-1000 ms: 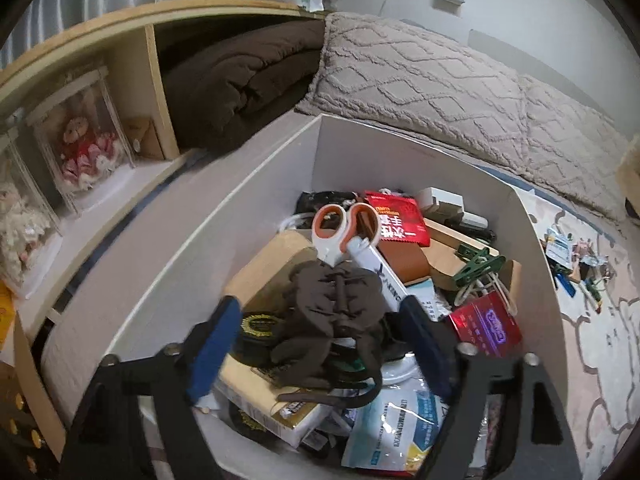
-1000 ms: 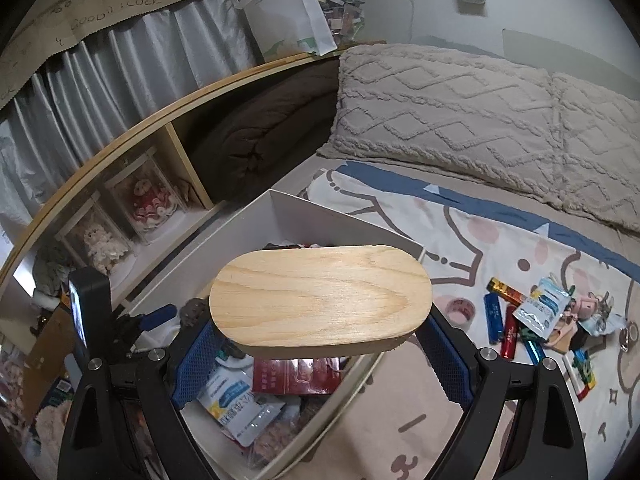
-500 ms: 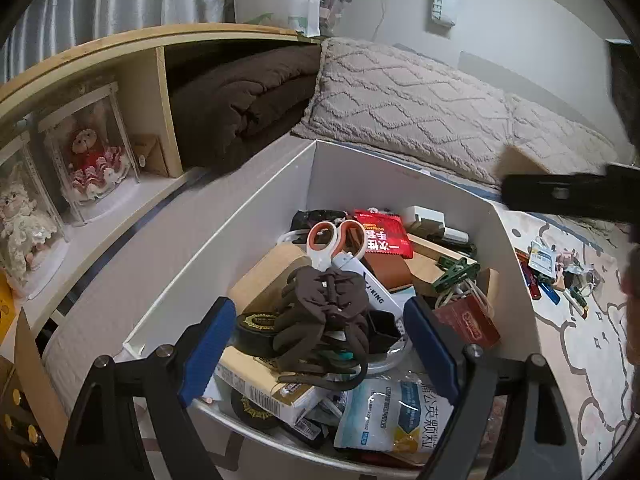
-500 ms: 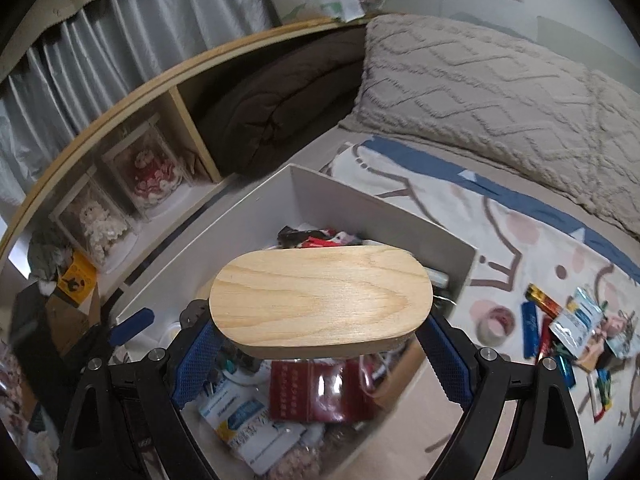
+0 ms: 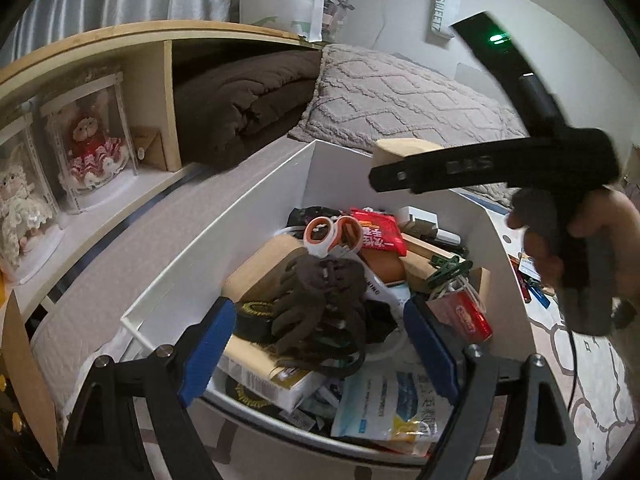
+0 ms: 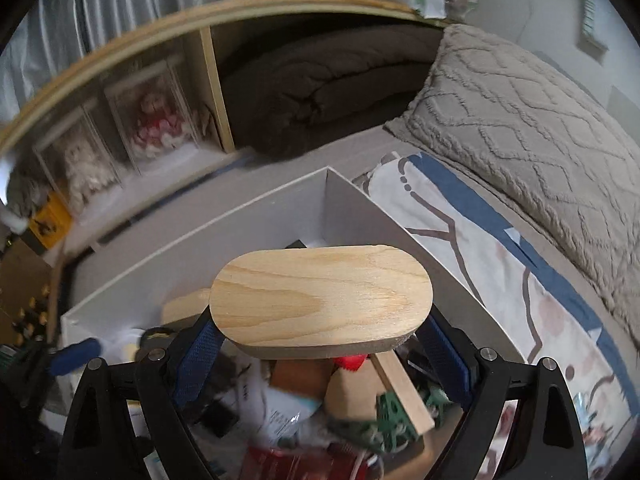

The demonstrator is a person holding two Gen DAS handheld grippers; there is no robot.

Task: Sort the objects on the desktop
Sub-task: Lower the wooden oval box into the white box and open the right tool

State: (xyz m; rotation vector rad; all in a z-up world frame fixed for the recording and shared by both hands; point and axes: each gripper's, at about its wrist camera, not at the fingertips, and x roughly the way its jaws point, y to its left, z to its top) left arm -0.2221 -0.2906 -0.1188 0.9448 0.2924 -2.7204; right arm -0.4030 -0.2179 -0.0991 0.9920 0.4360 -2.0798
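Observation:
My right gripper (image 6: 320, 356) is shut on an oval wooden board (image 6: 320, 304) and holds it level above the white storage box (image 6: 224, 232). In the left wrist view the same board's end (image 5: 404, 150) pokes out past the right gripper's black body, above the far half of the box (image 5: 192, 264). My left gripper (image 5: 320, 344) is open and empty, hovering over the box's near end, above a brown hair claw (image 5: 320, 304). The box holds orange-handled scissors (image 5: 332, 232), a red packet (image 5: 378, 232), green clips (image 5: 448, 272) and several other items.
A wooden shelf (image 5: 168, 104) on the left holds boxed dolls (image 5: 92, 148) and a folded brown blanket (image 5: 248, 96). Grey pillows (image 5: 400, 96) lie behind the box. A patterned mat (image 6: 496, 264) to the right carries small loose items (image 5: 532, 284).
My right gripper has carried the wooden board left and over the box; it now enters the left wrist view. My left gripper has pulled back a little from the box contents.

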